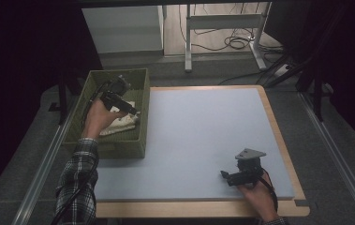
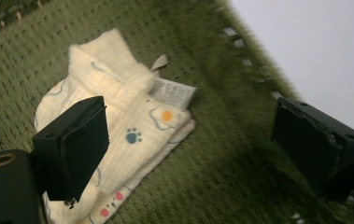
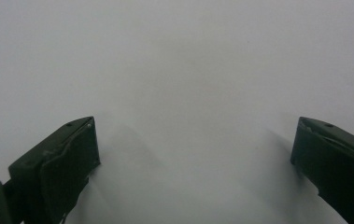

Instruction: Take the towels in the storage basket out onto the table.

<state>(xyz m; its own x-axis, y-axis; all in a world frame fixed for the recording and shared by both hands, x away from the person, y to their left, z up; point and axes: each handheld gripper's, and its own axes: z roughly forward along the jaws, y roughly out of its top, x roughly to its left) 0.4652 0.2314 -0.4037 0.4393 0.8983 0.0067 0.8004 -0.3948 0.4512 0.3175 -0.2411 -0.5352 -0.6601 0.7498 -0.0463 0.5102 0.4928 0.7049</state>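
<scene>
Over at the table's left edge sits 1 green woven basket point(image 1: 117, 146), and inside it lies 1 cream cloth point(image 1: 121, 123), folded, printed with little paw marks and flowers, a white label on top. The left gripper point(image 1: 135, 112) hangs inside the basket just above the cloth, its 2 jaws spread wide with nothing between them; in the left gripper view 1 jaw covers part of the cloth point(image 2: 132, 116) and the other sits over bare weave. The basket's walls ring the cloth on all sides. The right gripper point(image 1: 224, 175) rests low over the pale blue mat point(image 1: 198, 131) near the table's front right corner, well apart from the basket, its 2 jaws also wide open and holding nothing. Beyond the table are a metal frame point(image 1: 222, 21) and loose cables on the floor.
</scene>
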